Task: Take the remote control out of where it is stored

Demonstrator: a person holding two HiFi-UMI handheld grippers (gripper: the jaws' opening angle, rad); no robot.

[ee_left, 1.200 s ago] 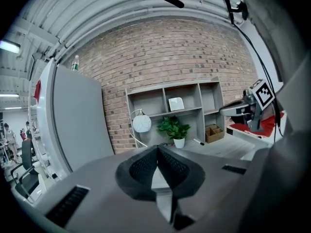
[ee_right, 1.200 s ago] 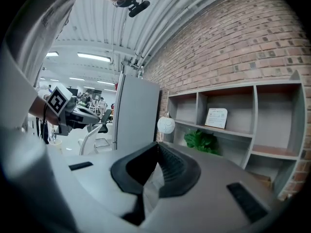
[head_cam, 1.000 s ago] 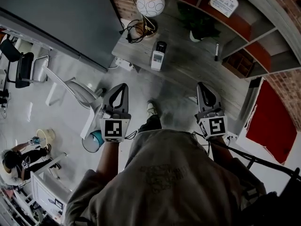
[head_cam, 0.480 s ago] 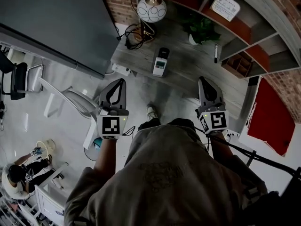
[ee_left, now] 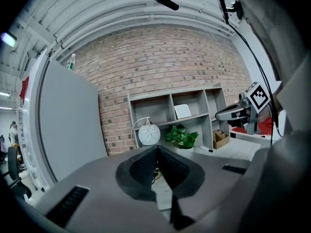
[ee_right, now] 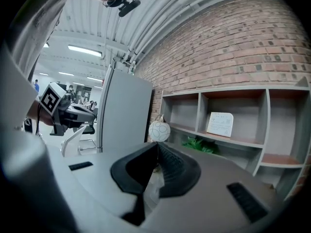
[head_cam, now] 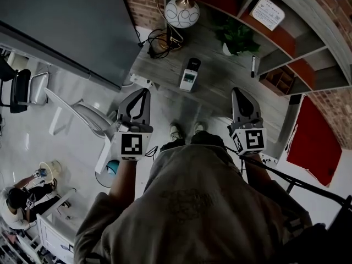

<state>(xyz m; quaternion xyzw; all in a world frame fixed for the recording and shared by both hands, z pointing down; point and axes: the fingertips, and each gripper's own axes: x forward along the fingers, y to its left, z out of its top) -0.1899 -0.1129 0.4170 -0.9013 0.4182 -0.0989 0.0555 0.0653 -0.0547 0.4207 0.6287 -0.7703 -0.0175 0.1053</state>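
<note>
In the head view, the remote control (head_cam: 189,75), white with a dark top end, lies on the grey desk (head_cam: 220,92), a short way ahead of both grippers. My left gripper (head_cam: 145,91) is held over the floor just before the desk's near edge, its jaws closed tip to tip with nothing between them. At the desk's near edge my right gripper (head_cam: 237,91) is shut and empty too. In the left gripper view the left gripper (ee_left: 157,147) has its pads meeting. The right gripper (ee_right: 157,143) shows the same in its own view. Neither gripper view shows the remote.
At the desk's back stand a round white lamp (head_cam: 182,11), tangled cables (head_cam: 159,42) and a green plant (head_cam: 237,33). A marker (head_cam: 253,65) lies to the right. Wall shelves (head_cam: 297,43) rise behind, a grey panel (head_cam: 66,26) and a white chair (head_cam: 82,117) are left.
The person has stepped closer to the desk and a second shoe has come into view. Both grippers moved forward toward the desk edge and stayed shut.
</note>
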